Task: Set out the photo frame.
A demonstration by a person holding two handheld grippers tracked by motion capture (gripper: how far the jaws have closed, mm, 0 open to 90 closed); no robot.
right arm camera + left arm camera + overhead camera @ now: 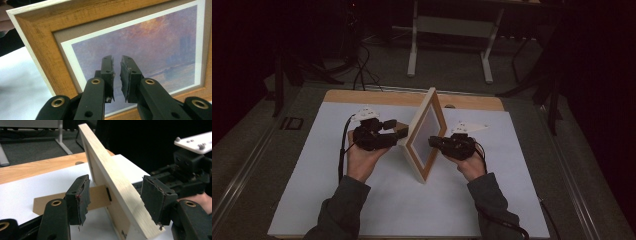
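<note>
Picture frame (425, 135): light wood, pale outer edge, darker grain on the face, standing on its lower edge on the white sheet, leaning back. Sits at the centre of the table, edge-on to the high view, top edge pointing to 12 o'clock. Front faces 3 o'clock: white mat around a hazy purple-orange waterfront print (140, 47). Back faces 9 o'clock: brown cardboard easel stand (72, 199) folded out from the back panel, its foot flat on the sheet, propping the frame. Frame looks intact, no visible damage.
</note>
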